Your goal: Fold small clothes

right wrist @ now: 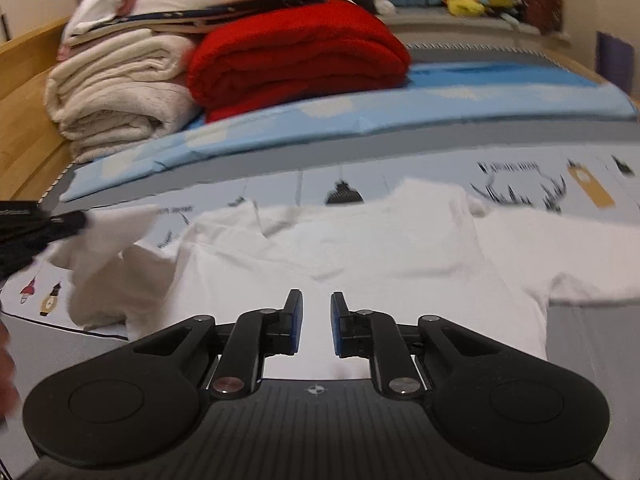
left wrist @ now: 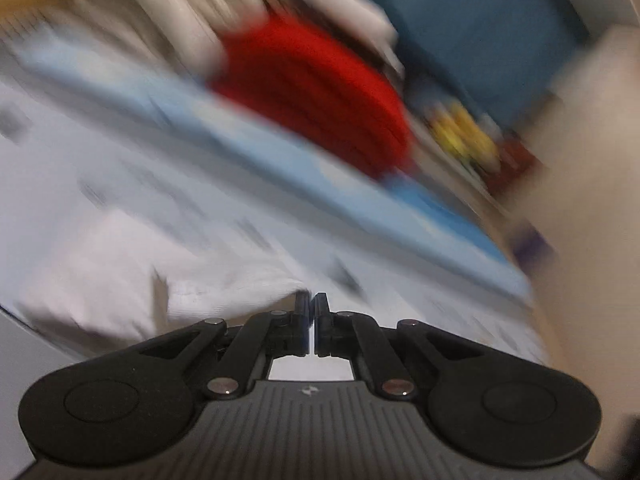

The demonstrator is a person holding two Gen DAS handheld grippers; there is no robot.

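One white T-shirt [right wrist: 360,248] spread flat in front of the red blanket [right wrist: 296,60], long axis crosswise, neckline toward it. Left gripper [right wrist: 78,220] pinched on a sleeve, lifted. Right gripper [right wrist: 317,320] narrowly parted, empty, over the hem.

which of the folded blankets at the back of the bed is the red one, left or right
The right one: the red blanket sits right of the cream blanket stack, which lies against the wooden bed frame.

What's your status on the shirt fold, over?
Left gripper shut on white shirt's sleeve, lifted off the bed sheet. Right gripper open over shirt, holding nothing. Nothing in the way.
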